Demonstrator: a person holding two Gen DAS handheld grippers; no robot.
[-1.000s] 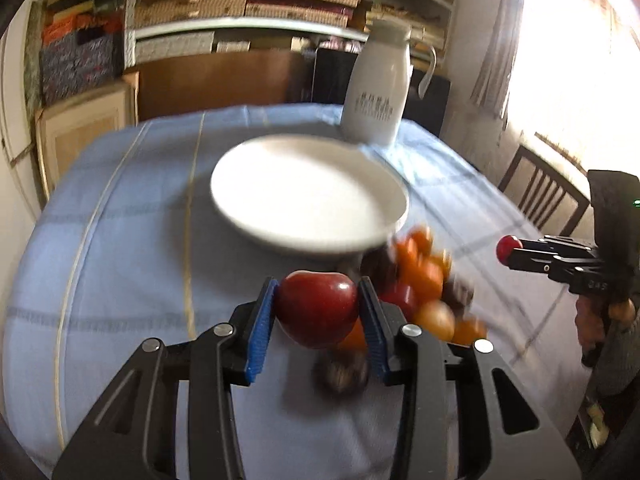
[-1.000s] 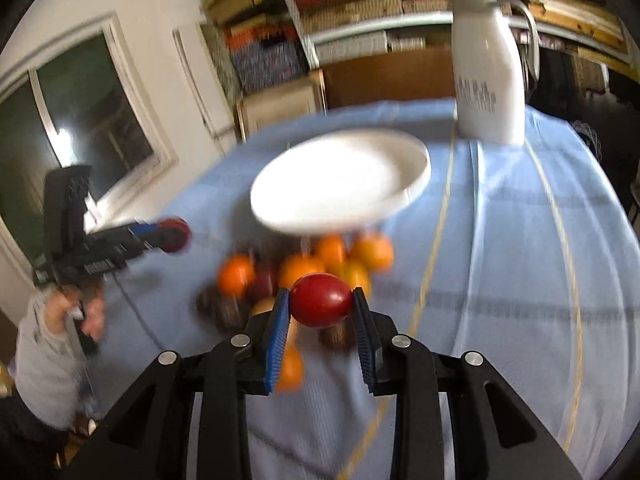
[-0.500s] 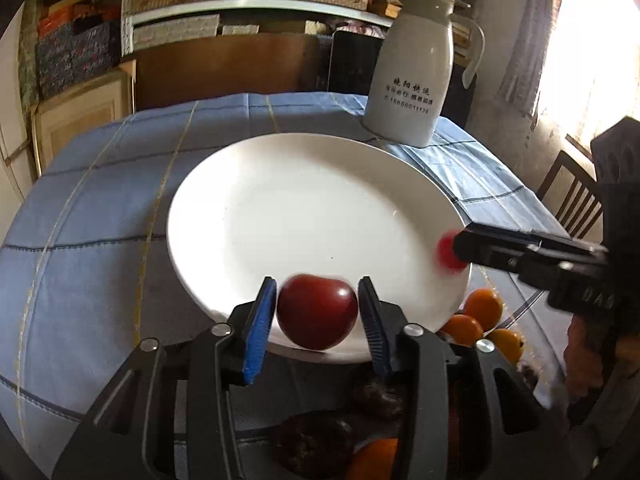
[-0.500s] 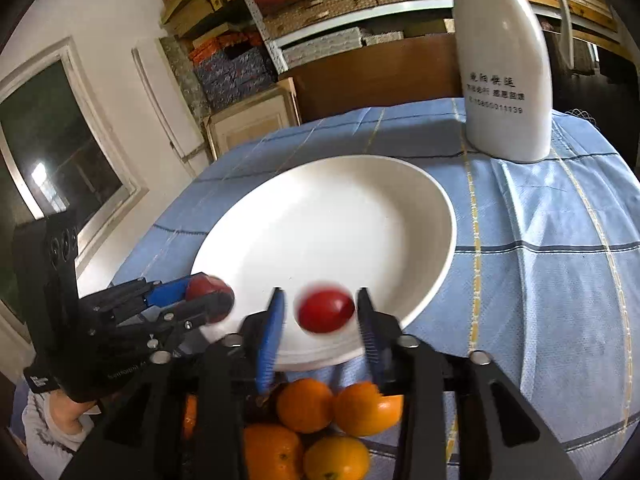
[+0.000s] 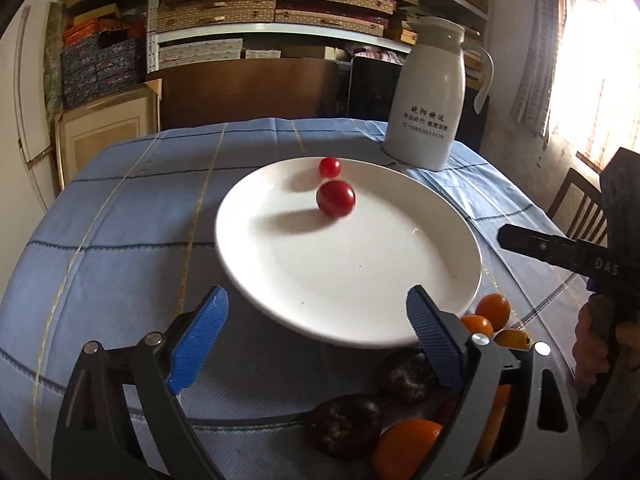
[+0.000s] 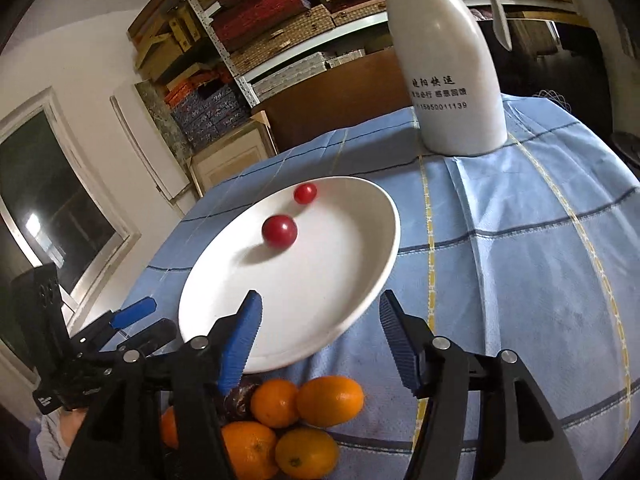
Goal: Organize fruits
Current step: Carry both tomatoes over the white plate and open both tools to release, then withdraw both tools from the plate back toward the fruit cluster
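Both grippers are spread wide with nothing between the blue pads: left gripper (image 5: 316,344) and right gripper (image 6: 320,340) sit at the near rim of the round white plate (image 5: 360,280). On the plate lie a larger red tomato (image 5: 335,199) and a small cherry tomato (image 5: 329,167), just beside each other. Orange kumquats (image 6: 304,404) and dark fruits (image 5: 344,426) are piled on the blue checked tabletop (image 6: 520,260) near a white jug (image 6: 452,72).

Lit by blown-out daylight from window (image 5: 600,80) at right; soft shadow cast leftward across plate (image 5: 360,280); sharp centre; edges bowed, corners vignetted black.
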